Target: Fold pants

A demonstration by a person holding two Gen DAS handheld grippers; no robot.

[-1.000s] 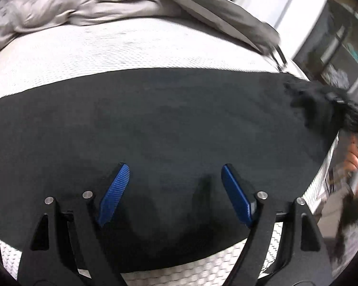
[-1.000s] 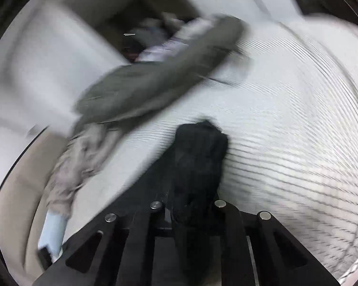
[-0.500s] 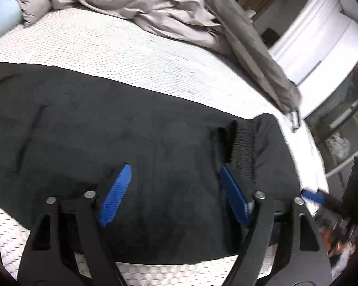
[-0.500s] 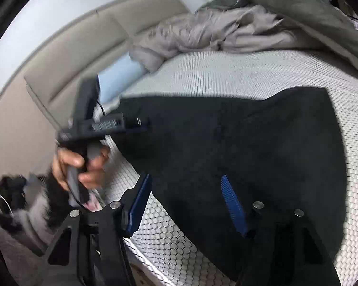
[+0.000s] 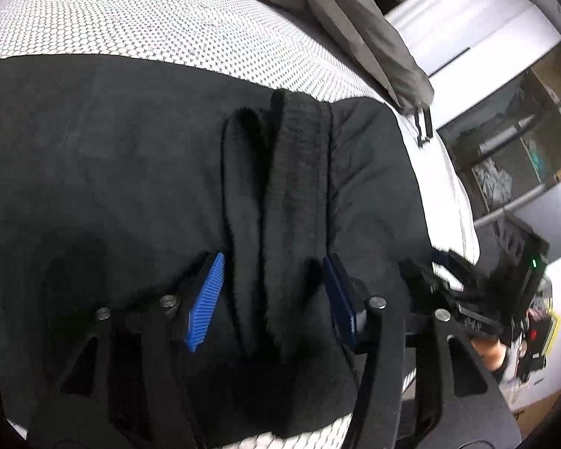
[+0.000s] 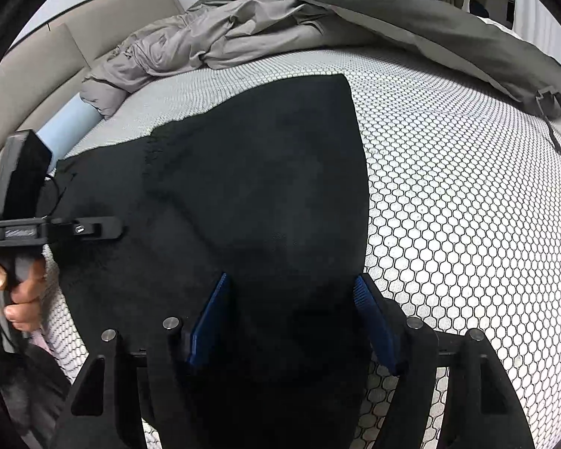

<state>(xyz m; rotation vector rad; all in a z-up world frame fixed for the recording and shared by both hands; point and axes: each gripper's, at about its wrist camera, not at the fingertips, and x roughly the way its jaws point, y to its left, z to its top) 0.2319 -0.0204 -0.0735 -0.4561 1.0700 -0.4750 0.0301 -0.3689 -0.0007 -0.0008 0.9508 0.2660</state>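
Black pants [image 5: 112, 172] lie spread on a white honeycomb-pattern mattress [image 5: 138, 18]. In the left wrist view a thick raised fold with the ribbed waistband [image 5: 299, 172] runs toward me. My left gripper [image 5: 273, 299] straddles that fold and its jaws are closing, though the blue pads do not clearly press on it. In the right wrist view the pants [image 6: 261, 187] end in a straight edge on the right. My right gripper [image 6: 291, 314] hangs over that edge with its jaws opening and the cloth lying flat below them. A hand holds the left gripper [image 6: 82, 228] at the far left.
Crumpled grey bedding [image 6: 213, 37] and a dark grey cover [image 6: 448, 26] with a strap buckle [image 6: 557, 119] lie along the mattress's far side. A light-blue pillow [image 6: 67, 127] rests by the beige headboard [image 6: 30, 75]. Shelves [image 5: 512, 161] stand beyond the bed's right edge.
My right gripper let go of the bunched black cloth, opened wide and swung down over the pants' edge. My left gripper moved right to the waistband fold and its jaws narrowed.
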